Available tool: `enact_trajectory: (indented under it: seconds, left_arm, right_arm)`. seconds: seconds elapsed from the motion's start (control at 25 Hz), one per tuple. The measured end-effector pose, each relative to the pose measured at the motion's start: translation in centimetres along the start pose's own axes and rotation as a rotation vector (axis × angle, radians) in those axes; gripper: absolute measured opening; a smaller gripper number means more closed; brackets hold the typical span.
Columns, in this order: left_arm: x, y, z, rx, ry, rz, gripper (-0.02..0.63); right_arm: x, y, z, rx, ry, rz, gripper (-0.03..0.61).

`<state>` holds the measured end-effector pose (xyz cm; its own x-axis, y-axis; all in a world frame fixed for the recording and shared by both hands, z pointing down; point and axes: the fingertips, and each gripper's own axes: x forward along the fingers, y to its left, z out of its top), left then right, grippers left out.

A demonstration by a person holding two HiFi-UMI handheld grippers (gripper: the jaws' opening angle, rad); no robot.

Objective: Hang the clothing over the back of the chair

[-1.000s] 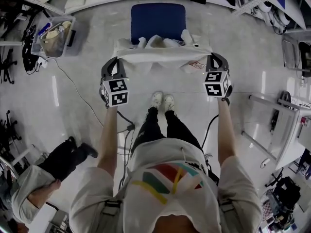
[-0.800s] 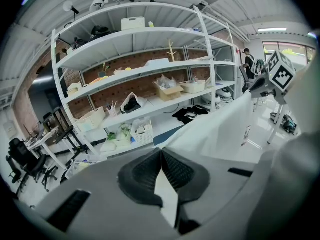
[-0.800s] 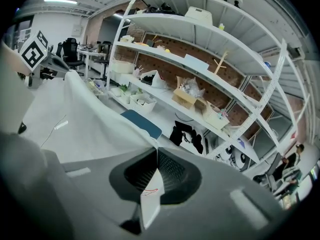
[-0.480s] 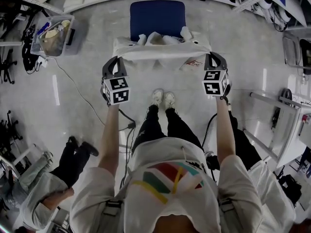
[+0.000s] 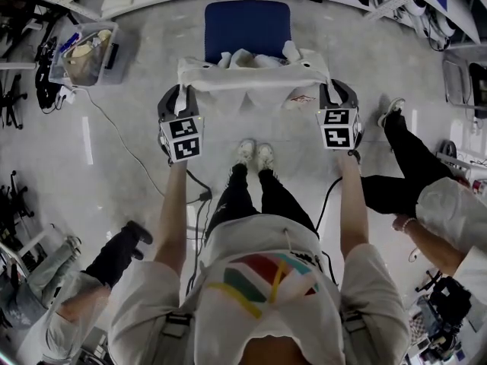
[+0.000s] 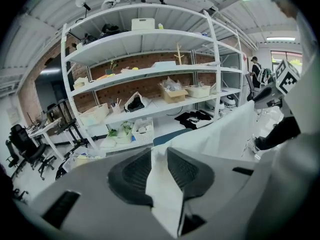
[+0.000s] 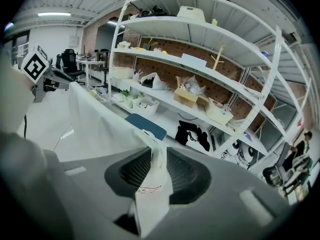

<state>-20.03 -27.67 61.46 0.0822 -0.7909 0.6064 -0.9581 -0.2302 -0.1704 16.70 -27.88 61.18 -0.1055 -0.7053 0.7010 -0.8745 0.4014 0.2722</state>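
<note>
Clothing of white fabric [image 5: 255, 84] is held stretched above a blue padded chair [image 5: 247, 25], its corners pinched by the left gripper [image 5: 181, 94] and right gripper [image 5: 330, 91].

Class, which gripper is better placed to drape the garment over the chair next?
Neither: left gripper and right gripper each clamp a garment corner, level, with the chair centred ahead. Likely both move together.

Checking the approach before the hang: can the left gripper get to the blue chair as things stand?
Probably yes. The left gripper, shut on the white garment, is just short of the blue chair, with nothing standing between them; its jaws are occupied, though.
</note>
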Motion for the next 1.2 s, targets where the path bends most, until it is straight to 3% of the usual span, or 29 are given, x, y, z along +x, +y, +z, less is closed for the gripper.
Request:
enact_trajectory:
  seconds: [0.24, 0.48, 0.64, 0.8, 1.04, 1.2]
  left_arm:
    - [-1.0, 0.3, 0.9, -0.017, -0.035, 0.008, 0.094]
    - [-1.5, 1.2, 4.4, -0.019, -0.110, 0.026, 0.094]
    - [-3.0, 1.1, 8.7, -0.009, -0.199, 0.031, 0.091]
    - [-5.8, 0.6, 13.8, 0.004, -0.300, 0.021, 0.024]
    - [-11.2, -0.1, 23.3, -0.021, -0.502, -0.003, 0.014]
    - [-15.9, -1.6, 27.5, -0.045, -0.610, -0.025, 0.014]
  right_arm:
    - [-1.7, -0.3, 0.6, 0.042, -0.037, -0.004, 0.112]
    - [-4.2, -2.2, 4.9, 0.092, -0.168, -0.055, 0.110]
    - [-6.1, -3.2, 9.0, 0.070, -0.253, -0.094, 0.094]
    - [-9.5, -4.6, 13.5, 0.112, -0.384, -0.147, 0.007]
    - [-15.9, -6.4, 20.5, 0.123, -0.608, -0.208, 0.006]
    - [-20.4, -6.3, 23.1, 0.115, -0.710, -0.210, 0.005]
